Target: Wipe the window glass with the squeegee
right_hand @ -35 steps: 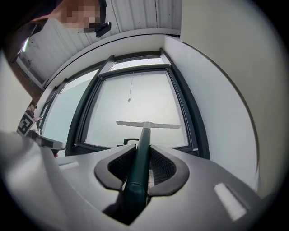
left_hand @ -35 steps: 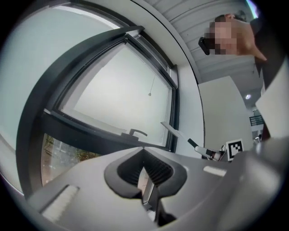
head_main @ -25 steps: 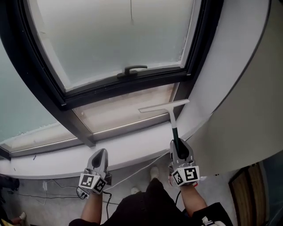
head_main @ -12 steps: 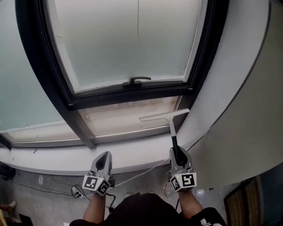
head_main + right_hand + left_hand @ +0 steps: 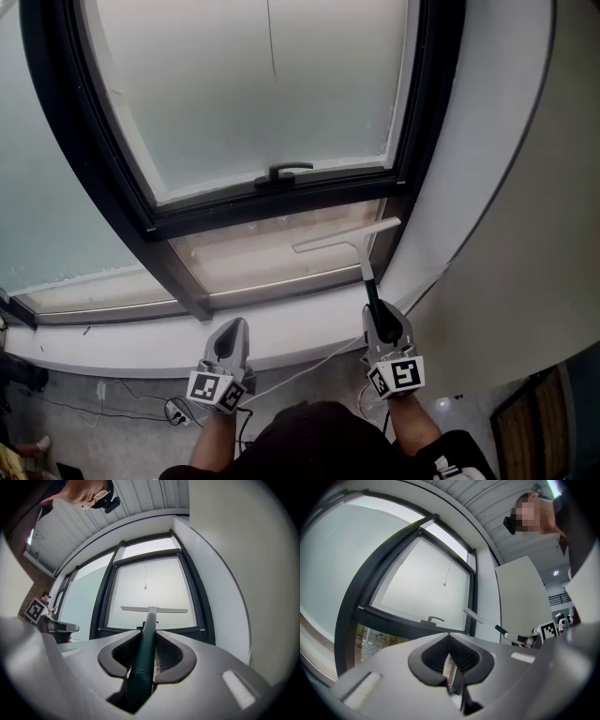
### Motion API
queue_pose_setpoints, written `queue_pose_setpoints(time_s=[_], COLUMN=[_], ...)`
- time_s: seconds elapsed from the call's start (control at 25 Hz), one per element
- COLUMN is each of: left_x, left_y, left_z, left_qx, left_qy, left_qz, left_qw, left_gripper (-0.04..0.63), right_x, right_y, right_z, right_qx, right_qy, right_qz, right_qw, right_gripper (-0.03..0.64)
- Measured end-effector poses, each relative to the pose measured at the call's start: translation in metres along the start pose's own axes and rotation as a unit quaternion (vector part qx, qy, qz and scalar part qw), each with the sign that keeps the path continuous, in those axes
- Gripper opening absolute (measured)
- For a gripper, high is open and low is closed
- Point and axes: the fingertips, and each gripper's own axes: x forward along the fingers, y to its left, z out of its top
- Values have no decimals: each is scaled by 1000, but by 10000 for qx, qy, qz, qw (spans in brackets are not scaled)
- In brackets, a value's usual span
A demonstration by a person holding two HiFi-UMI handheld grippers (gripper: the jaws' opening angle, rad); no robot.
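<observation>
A squeegee (image 5: pixel 356 242) with a white blade and dark green handle points up at the window. My right gripper (image 5: pixel 379 317) is shut on its handle (image 5: pixel 143 658). The blade (image 5: pixel 153 609) hovers in front of the lower pane, just under the black window handle (image 5: pixel 282 172). The frosted window glass (image 5: pixel 253 84) sits in a black frame (image 5: pixel 424 131). My left gripper (image 5: pixel 232 339) hangs lower left, below the sill, with its jaws shut and nothing between them. In the left gripper view the squeegee (image 5: pixel 474 616) shows at right, near the frame.
A white sill (image 5: pixel 281 323) runs below the lower pane (image 5: pixel 272 251). A white wall (image 5: pixel 487 187) curves at right. Cables and a power strip (image 5: pixel 176 411) lie on the floor below. A thin cord (image 5: pixel 272 37) hangs down the glass.
The view shifted slightly; both grippers sit a little lower and to the right in view. The squeegee blade stays in front of the lower pane, still held by the right gripper.
</observation>
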Motion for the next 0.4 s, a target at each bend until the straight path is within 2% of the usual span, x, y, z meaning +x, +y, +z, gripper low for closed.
queue_pose_setpoints(time_s=[0.4], left_x=[5], left_y=[-1], left_z=[-3], left_qx=[-44], left_qy=[-25], left_qz=[-103], left_qw=[9999], left_gripper=[-2], right_x=[-12], right_y=[-19], right_z=[9], right_qx=[-106], right_qy=[-98], right_qz=[-263], right_qw=[9996], right_gripper=[95])
